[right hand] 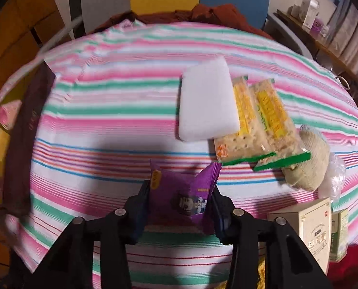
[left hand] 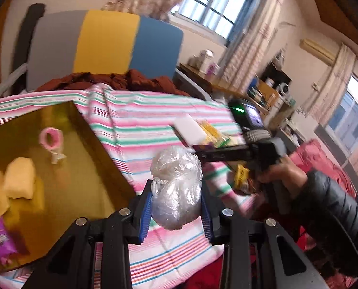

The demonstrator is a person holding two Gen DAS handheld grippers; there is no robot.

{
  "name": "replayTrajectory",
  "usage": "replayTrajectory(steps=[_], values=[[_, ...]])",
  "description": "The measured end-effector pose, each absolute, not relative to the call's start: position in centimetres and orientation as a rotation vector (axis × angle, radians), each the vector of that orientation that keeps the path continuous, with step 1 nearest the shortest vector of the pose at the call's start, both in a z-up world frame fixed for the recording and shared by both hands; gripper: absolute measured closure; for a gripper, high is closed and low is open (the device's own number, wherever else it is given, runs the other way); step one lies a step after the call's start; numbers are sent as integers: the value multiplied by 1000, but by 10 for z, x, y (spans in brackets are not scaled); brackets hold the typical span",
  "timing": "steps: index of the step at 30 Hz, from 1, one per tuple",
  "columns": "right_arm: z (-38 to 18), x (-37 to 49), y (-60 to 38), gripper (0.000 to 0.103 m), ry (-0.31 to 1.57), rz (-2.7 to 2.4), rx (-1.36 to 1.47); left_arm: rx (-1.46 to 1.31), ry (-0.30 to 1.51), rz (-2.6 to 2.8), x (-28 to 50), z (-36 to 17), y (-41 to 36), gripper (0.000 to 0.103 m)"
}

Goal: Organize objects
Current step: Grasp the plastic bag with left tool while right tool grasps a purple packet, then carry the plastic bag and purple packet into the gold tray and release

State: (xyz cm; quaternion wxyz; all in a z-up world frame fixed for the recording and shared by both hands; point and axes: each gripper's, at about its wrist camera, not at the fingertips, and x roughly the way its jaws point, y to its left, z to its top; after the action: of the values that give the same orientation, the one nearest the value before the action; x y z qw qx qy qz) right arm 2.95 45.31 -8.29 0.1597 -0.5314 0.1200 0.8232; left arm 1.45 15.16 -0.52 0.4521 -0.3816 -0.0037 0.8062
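Note:
My left gripper is shut on a crumpled clear plastic bag, held above the striped cloth beside the yellow tray. The tray holds a pink tape roll, two yellow sponges and a purple packet. My right gripper is shut on a purple snack packet above the striped cloth. It also shows in the left wrist view, off to the right. A white sponge block and two cracker packs lie on the cloth.
A beige knitted item and clear plastic lie at the right. Small boxes stand at the lower right. A dark tray wall is at the left. A chair back with brown cloth stands behind the table.

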Motion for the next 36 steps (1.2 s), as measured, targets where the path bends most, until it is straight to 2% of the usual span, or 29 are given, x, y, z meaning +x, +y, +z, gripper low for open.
replayTrajectory(steps=[7,13,15,17,20,22,29,31,36], values=[[-32,34,402,59,365,2569,-1386,-961,-109,2208,-36,4,91,68],[4,6,315,59,281,2818,-1365,-1020,-175,2444,-98,7,37,67],[8,-4,286,59,263,2886,-1386,-1047,-202,2470,-113,5,24,57],[9,-15,260,59,249,2936,-1417,-1076,-208,2550,-126,3,12,54],[2,-29,226,58,256,2984,-1472,-1095,-210,2602,-134,0,1,44],[-5,-37,208,52,250,2996,-1518,-1096,-230,2620,-131,-1,-5,43],[-26,-47,169,47,254,3017,-1647,-1133,-223,2639,-109,-12,-7,43],[-28,-45,166,42,246,3015,-1657,-1132,-211,2650,-104,-12,-10,43],[-25,-38,169,37,246,3013,-1614,-1124,-180,2672,-84,-11,-7,43]])
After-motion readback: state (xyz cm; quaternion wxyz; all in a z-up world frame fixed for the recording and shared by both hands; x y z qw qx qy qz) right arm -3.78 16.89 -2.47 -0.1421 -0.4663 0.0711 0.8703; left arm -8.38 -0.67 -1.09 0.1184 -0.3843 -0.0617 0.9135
